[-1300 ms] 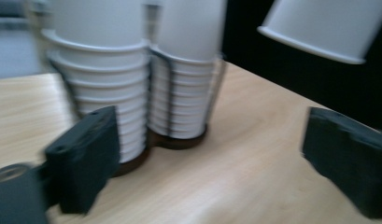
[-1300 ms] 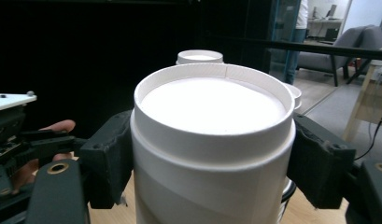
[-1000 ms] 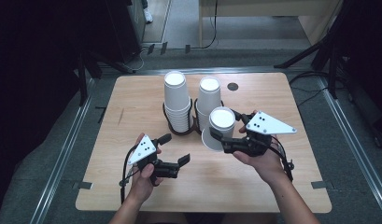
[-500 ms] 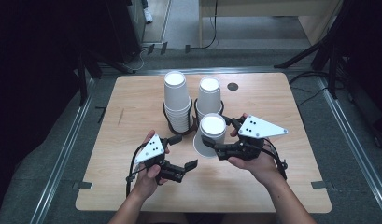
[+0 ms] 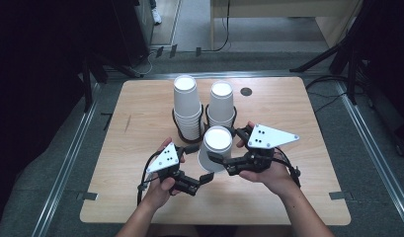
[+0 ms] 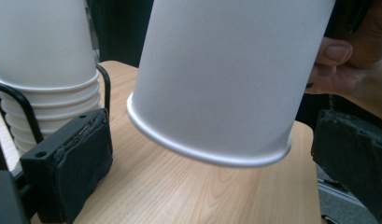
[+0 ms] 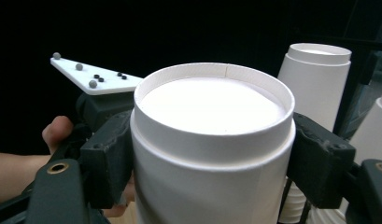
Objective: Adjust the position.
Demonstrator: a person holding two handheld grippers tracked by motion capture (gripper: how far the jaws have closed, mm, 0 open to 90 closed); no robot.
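A white paper cup (image 5: 217, 144), upside down, hangs a little above the wooden table (image 5: 298, 197), just in front of two stacks. My right gripper (image 5: 224, 148) is shut on its upper wall; in the right gripper view the pads (image 7: 109, 158) press both sides of the cup (image 7: 212, 140). My left gripper (image 5: 198, 165) stands open, its jaws on either side of the cup's lower rim (image 6: 207, 156), with small gaps between the pads (image 6: 81, 158) and the cup.
Two stacks of upturned white cups, the left stack (image 5: 185, 106) and the right stack (image 5: 222, 103), sit in black wire holders (image 5: 176, 123) at the table's far middle. A small dark hole (image 5: 246, 91) lies behind them. Dark floor and metal rails surround the table.
The right gripper has carried the cup left and nearer to the person. The left gripper has shifted right, so its open jaws now flank the cup's rim.
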